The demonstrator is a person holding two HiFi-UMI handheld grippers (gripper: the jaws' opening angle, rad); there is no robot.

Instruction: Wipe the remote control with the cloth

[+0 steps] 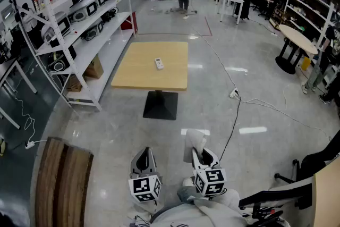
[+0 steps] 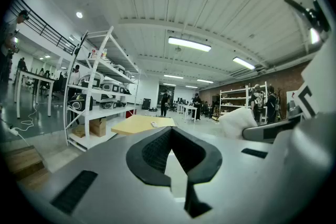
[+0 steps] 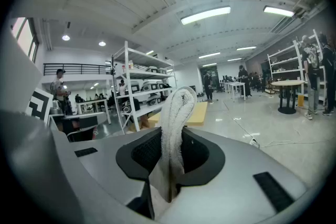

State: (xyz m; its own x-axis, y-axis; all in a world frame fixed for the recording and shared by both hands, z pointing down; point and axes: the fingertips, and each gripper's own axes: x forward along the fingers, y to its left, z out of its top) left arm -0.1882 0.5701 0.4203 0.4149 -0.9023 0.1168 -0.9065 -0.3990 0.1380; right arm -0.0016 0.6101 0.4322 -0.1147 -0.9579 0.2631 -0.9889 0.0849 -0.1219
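White towelling cloth point(image 3: 175, 128) is pinched between the jaws of the right gripper point(image 3: 170, 165), and its loose end flops up above them. In the head view it shows as a pale tuft just ahead of that gripper. The left gripper point(image 2: 176, 165) has its jaws together with nothing between them. Both grippers are held low at the near edge of the scene, over grey floor point(image 1: 106, 130).

The remote control point(image 1: 159, 63) lies well apart from them, far ahead, near the middle of the wooden counter point(image 1: 133, 80). A white shelf rack point(image 1: 79, 18) stands to the counter's left.

Wiping has not begun: the cloth is in hand, and the step now looks to be the approach. The next move, as I judge it, calls for walking up to the counter and then lowering the cloth onto the remote control. The empty left gripper could probably steady the remote control, since so light a thing may slide under the wipe.
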